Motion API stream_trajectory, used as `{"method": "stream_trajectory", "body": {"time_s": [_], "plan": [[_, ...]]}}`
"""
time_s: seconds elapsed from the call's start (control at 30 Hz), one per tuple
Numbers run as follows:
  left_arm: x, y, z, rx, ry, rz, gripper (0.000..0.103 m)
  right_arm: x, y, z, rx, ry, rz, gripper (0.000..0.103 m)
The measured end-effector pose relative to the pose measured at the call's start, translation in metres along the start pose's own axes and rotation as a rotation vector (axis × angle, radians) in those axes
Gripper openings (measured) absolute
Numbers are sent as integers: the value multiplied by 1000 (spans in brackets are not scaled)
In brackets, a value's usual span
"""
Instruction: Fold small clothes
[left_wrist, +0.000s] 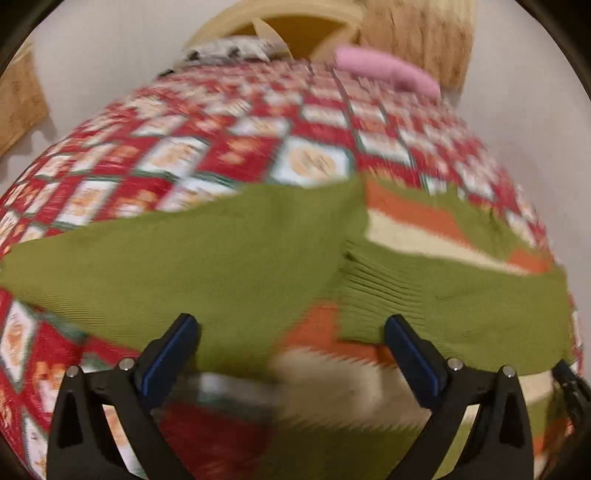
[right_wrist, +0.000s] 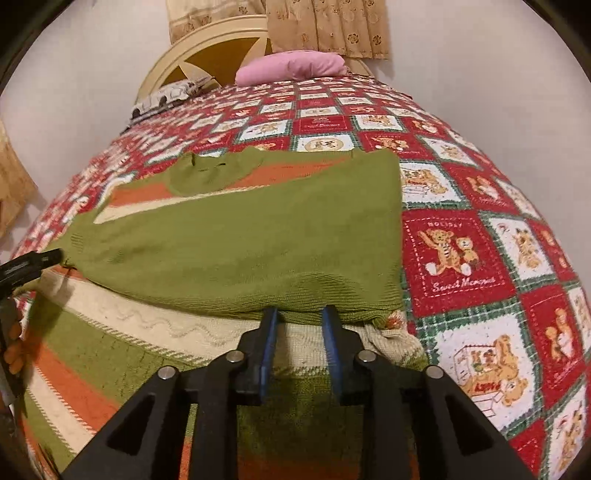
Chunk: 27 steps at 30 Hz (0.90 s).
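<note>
A green knit sweater (right_wrist: 236, 236) with orange and cream stripes lies on the bed, its green part folded over the striped part. In the right wrist view my right gripper (right_wrist: 299, 325) sits at the near fold edge. Its jaws stand a little apart, with the green edge lying between the tips and not pinched. My left gripper (left_wrist: 291, 332) is open wide just above the sweater (left_wrist: 184, 258), with nothing between its fingers; that view is blurred. Its black tip (right_wrist: 44, 258) also shows at the sweater's left corner in the right wrist view.
The bed carries a red and white checked quilt with teddy bears (right_wrist: 454, 251). A pink pillow (right_wrist: 291, 66) and a patterned pillow (right_wrist: 166, 96) lie by the cream headboard (right_wrist: 207, 40). Curtains (right_wrist: 325, 26) hang behind. A person's fingers (right_wrist: 14, 343) show at the left edge.
</note>
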<state>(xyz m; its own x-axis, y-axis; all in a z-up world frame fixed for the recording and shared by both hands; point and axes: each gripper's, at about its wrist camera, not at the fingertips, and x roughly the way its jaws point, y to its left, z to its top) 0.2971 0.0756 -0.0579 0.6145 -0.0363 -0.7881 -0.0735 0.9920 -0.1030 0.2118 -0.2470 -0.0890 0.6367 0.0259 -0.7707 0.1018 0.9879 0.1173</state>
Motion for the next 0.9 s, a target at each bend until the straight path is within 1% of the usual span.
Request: {"method": "stream_trajectory", "body": {"time_s": [0.03,0.1,0.13,0.2,0.23,0.27,0.33,0.4,0.47,0.53,0.57,0.6,0.67,0.73,0.77,0.83,0.87,0.9], "plan": [[-10,13,1,-22,-30,-3,103,0,-1,0,3,0,3,27],[-32,56,6,-104,-94,14,103,0,1,-2,-6,-1,-5,28],[-42,87,9,-175,-123,49,103,0,3,-2,-17,-1,-12,29],[-49,136,12,-302,-164,122,103,1,9,-1,-43,1,-18,38],[-51,168,13,-386,-180,170,103,2,12,-2,-58,2,-26,40],[-50,193,13,-454,-173,203,102,2,15,-2,-72,3,-38,41],[-42,228,10,-560,-149,224,98,3,19,-3,-92,2,-62,41],[-31,260,3,-666,-117,213,88,3,19,-2,-92,1,-61,41],[-16,282,-2,-744,-83,200,82,3,17,-2,-84,1,-53,41],[-3,293,-9,-798,-67,185,80,3,17,-3,-85,1,-55,42],[-1,291,-10,-800,-87,190,80,3,17,-3,-86,1,-56,42],[-1,286,-8,-782,-100,211,80,3,16,-3,-88,1,-59,42],[6,279,-3,-754,-86,253,80,2,16,-4,-89,0,-60,42],[10,273,1,-725,-88,289,79,3,16,-4,-87,0,-58,42],[12,270,2,-711,-90,300,77,2,16,-4,-88,0,-59,42],[6,273,-2,-689,-105,319,67,2,17,-4,-89,0,-60,42],[6,273,-2,-675,-110,336,53,2,17,-4,-90,0,-60,42],[6,273,-2,-658,-114,355,35,2,16,-4,-89,0,-60,42]]}}
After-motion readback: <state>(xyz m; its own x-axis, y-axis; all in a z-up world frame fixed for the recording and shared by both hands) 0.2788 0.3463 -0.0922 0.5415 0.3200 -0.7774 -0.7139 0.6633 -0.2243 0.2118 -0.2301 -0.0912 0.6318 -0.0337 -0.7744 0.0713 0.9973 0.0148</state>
